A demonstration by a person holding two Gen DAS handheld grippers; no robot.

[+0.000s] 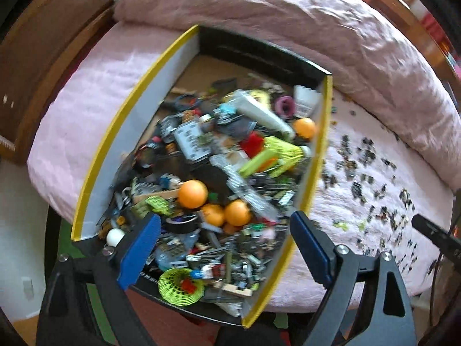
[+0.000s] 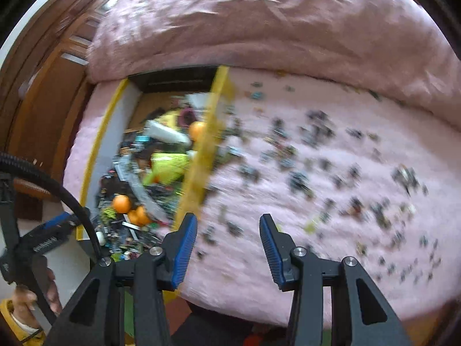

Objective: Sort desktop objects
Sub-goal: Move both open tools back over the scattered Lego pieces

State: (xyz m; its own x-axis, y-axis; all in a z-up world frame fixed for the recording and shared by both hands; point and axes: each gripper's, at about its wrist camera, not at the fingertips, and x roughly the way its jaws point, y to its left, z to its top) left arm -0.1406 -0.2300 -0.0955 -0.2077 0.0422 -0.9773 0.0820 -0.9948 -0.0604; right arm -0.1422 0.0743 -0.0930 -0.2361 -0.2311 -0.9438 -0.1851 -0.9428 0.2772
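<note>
A bed with a pink quilted cover (image 1: 95,95) fills the scene, its rumpled pink duvet (image 2: 259,23) bunched behind a yellow-rimmed cardboard box (image 1: 95,155). The box brims with small mixed parts, orange balls (image 1: 192,193), a lime mesh basket (image 1: 180,287) and a long white tube (image 1: 263,115). To the box's right, tiny dark pieces (image 2: 317,155) lie scattered over the cover. The left gripper (image 1: 224,248) hangs over the box's near end, fingers spread wide, holding nothing. The right gripper (image 2: 229,248) hovers beside the box over the cover, fingers partly apart, empty. All writing is blurred.
</note>
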